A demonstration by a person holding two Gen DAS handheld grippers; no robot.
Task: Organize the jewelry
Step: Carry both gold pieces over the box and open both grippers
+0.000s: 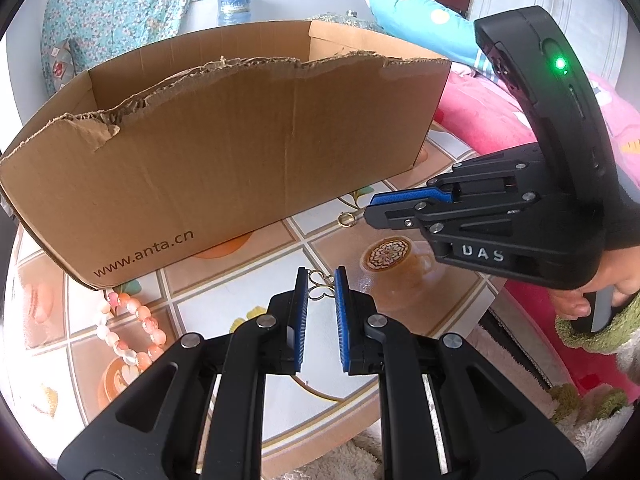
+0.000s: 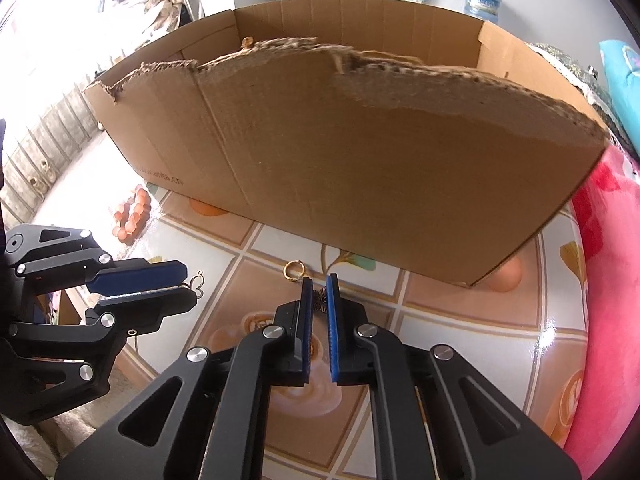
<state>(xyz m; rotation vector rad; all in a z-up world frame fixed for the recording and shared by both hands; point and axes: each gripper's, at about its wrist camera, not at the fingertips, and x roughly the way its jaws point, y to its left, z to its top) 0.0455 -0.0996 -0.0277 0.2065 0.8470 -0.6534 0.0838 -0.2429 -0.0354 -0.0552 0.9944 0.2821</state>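
My left gripper (image 1: 321,285) is shut on a thin gold wire butterfly charm (image 1: 319,285), held at its fingertips above the table. In the right wrist view the left gripper (image 2: 188,285) shows at the left with the charm (image 2: 197,283) sticking out. My right gripper (image 2: 319,290) is shut on a small dark filigree butterfly piece (image 2: 319,300). It also shows in the left wrist view (image 1: 370,208), beside a gold ring (image 1: 346,219) lying on the table; the ring (image 2: 294,270) lies just ahead of its tips. A pink-orange bead bracelet (image 1: 130,330) lies left of the box.
A large torn cardboard box (image 1: 224,152) stands open-topped on the round table with patterned cloth (image 1: 248,280); it fills the view ahead (image 2: 360,152). Pink bedding (image 1: 480,116) lies right of the table. The table's edge curves close below both grippers.
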